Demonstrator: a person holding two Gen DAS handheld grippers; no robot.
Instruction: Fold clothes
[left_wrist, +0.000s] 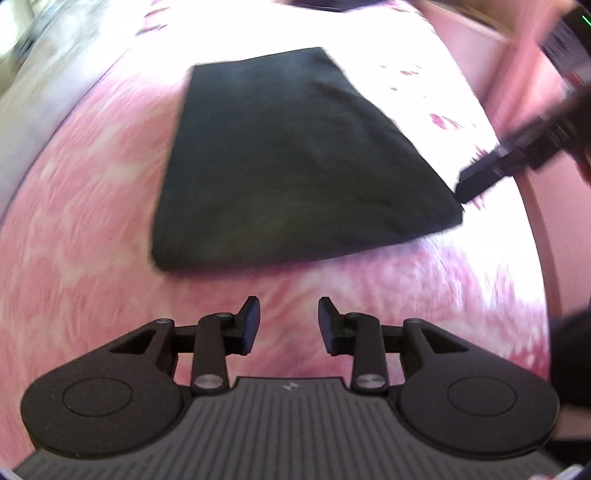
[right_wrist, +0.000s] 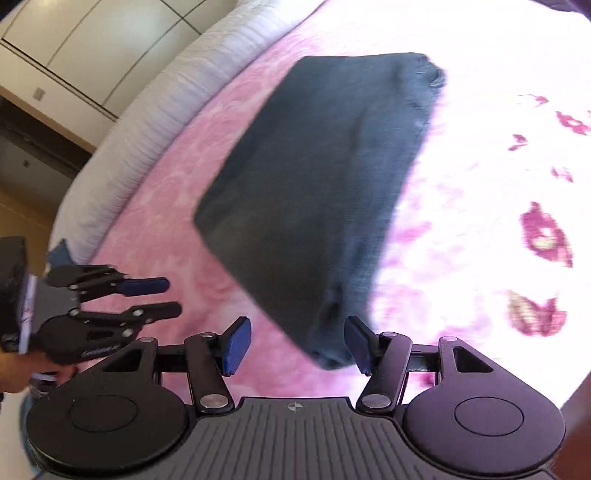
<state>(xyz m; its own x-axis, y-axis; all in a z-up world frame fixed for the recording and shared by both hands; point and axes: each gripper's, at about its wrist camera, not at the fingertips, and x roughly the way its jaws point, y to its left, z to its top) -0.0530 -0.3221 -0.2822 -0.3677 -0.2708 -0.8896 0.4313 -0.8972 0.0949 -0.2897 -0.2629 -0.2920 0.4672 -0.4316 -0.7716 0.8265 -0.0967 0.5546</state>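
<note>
A dark folded garment (left_wrist: 291, 162) lies flat on the pink bedspread (left_wrist: 81, 229); it also shows in the right wrist view (right_wrist: 321, 184). My left gripper (left_wrist: 289, 325) is open and empty, a little short of the garment's near edge. It shows from the side in the right wrist view (right_wrist: 173, 297), jaws apart. My right gripper (right_wrist: 299, 345) is open, with the garment's near corner between its fingers, not gripped. In the left wrist view its tips (left_wrist: 469, 186) are at the garment's right corner.
A white quilted bed edge (right_wrist: 155, 107) runs along the left. Pale cabinet doors (right_wrist: 85, 40) stand beyond it. A dark item (left_wrist: 325, 3) lies at the far end of the bed. Dark red flower prints (right_wrist: 546, 236) mark the bedspread on the right.
</note>
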